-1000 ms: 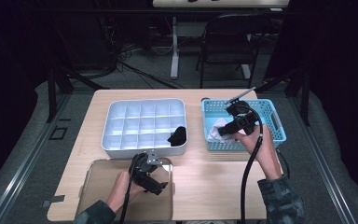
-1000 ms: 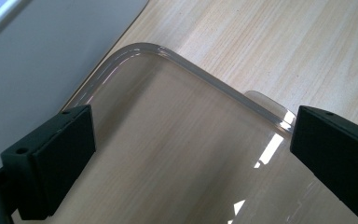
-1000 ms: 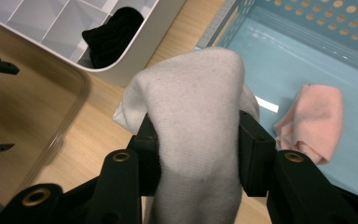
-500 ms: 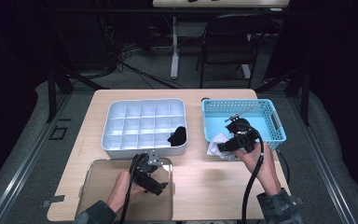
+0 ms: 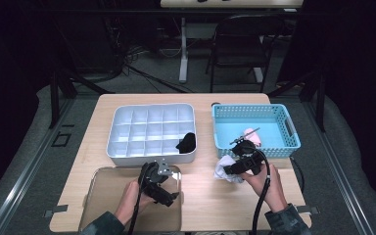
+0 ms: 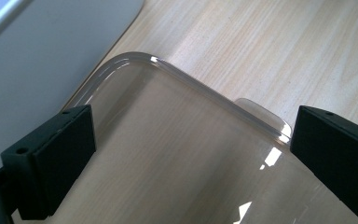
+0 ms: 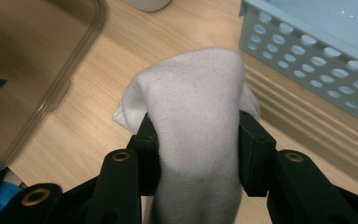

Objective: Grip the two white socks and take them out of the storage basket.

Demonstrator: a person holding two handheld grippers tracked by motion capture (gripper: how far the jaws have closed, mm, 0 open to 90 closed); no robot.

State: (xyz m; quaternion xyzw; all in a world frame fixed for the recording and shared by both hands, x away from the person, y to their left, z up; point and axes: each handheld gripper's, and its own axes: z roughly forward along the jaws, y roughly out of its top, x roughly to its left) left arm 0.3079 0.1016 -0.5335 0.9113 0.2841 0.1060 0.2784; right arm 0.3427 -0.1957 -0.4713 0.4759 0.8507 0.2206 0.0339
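At the table's near-left corner a clear lid (image 5: 108,196) lies flat, and the left gripper (image 6: 186,154) hovers over it with its jaws wide apart, holding nothing. Behind stands a white divider tray (image 5: 127,132) with a black sock (image 5: 187,142) in one front-right cell. Right of centre, the right gripper (image 7: 193,140) has its jaws partly closed on a white sock (image 7: 193,107), just above the wood (image 5: 200,191) in front of the blue basket (image 5: 284,117), where something pink (image 5: 252,136) remains. The bunched sock could slip or snag on the basket edge if the grip loosens, and its loose toe may drag across the table
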